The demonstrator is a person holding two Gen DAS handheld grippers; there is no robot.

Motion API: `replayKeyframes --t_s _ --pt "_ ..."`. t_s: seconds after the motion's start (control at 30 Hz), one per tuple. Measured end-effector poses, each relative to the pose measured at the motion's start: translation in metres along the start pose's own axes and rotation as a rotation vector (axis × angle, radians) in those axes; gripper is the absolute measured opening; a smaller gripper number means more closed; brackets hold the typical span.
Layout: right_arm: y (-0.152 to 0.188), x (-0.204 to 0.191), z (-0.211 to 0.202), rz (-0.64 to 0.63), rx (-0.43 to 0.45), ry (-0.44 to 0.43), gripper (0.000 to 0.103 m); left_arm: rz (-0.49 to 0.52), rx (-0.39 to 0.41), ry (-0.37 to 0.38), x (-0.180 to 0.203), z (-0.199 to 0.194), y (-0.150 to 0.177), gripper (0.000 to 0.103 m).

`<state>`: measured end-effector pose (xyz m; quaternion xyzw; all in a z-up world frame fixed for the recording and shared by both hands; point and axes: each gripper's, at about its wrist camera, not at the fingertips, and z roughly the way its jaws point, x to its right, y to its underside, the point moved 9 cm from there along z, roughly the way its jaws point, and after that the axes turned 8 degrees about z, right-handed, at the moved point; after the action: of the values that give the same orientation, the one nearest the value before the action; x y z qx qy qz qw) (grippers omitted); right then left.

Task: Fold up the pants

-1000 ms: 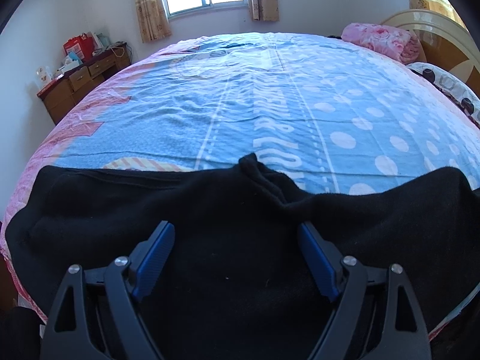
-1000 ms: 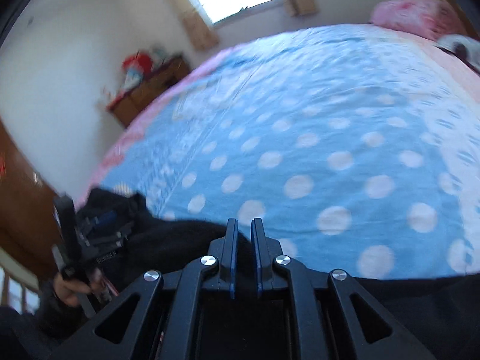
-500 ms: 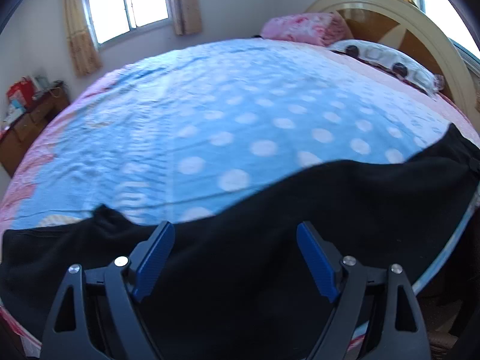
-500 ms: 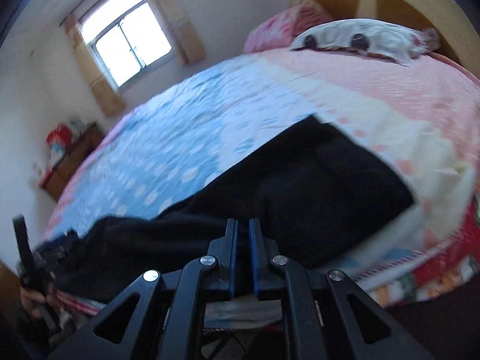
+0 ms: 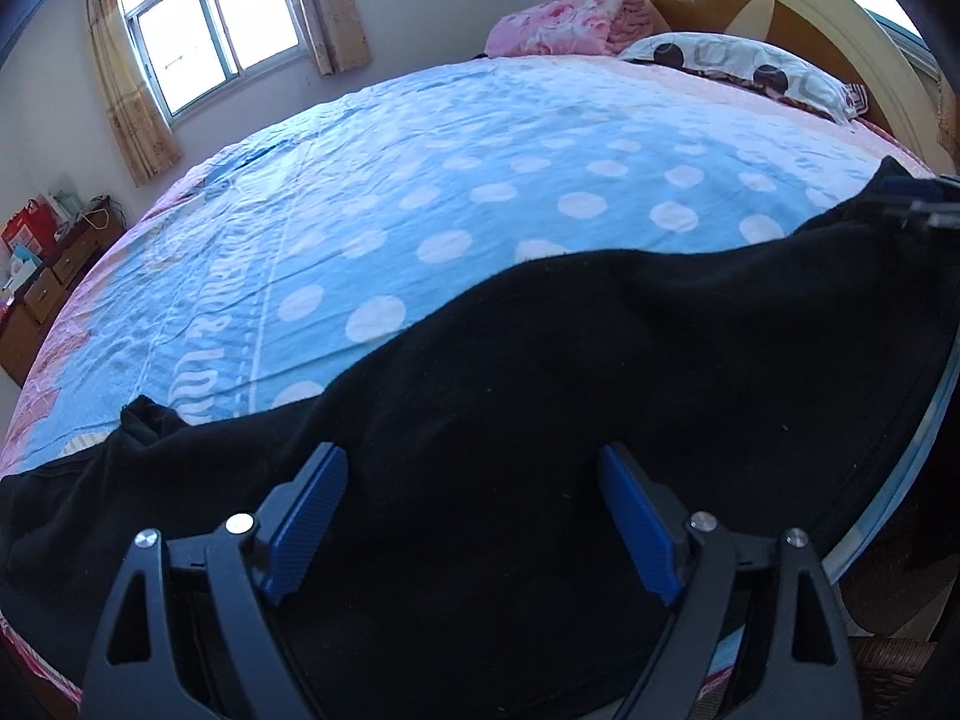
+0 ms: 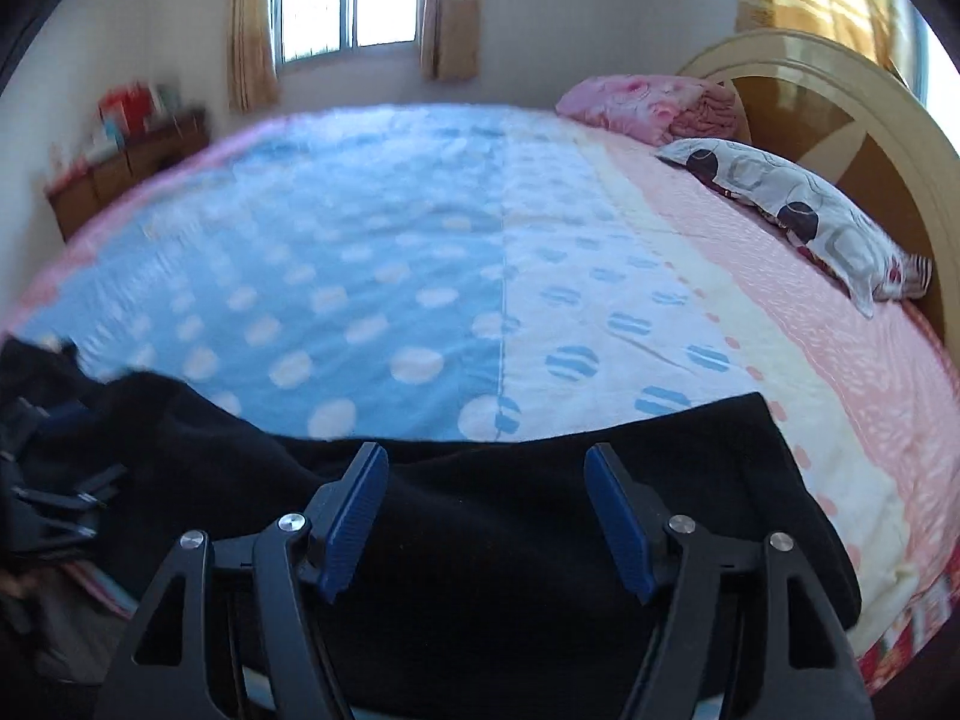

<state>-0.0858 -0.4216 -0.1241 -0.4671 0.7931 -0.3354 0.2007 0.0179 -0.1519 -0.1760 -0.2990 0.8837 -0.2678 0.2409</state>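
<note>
While the black pants [image 5: 600, 420] lie along the bed's [image 5: 480, 180] near edge, the left hand-held gripper [image 5: 474, 516] gapes above them; the right hand-held gripper [image 6: 486, 516], jaws just parted, holds nothing.

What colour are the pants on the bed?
Plain black pants, clearest in the right wrist view.

Home bedroom: bed [image 5: 480, 192], pillow [image 5: 738, 69], curtained window [image 5: 210, 30].
</note>
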Motion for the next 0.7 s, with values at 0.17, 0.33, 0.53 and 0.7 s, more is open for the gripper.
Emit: replayKeyframes --t_s 0.17,0.33,0.53,0.7 --pt "0.02 -0.028 0.026 -0.255 -0.047 0.1 0.042 0.023 0.012 -0.011 0.003 0.0 0.0 0.089" --pt "0.012 -0.019 0.023 -0.179 -0.073 0.061 0.015 0.001 0.009 0.006 0.0 0.002 0.001 0.091" --pt "0.005 0.011 0.013 0.152 0.012 -0.077 0.011 -0.039 -0.005 0.022 -0.001 0.005 0.004 0.094" --pt "0.001 0.034 0.007 0.397 0.087 -0.229 0.012 -0.034 -0.006 0.021 0.0 0.005 0.004 0.094"
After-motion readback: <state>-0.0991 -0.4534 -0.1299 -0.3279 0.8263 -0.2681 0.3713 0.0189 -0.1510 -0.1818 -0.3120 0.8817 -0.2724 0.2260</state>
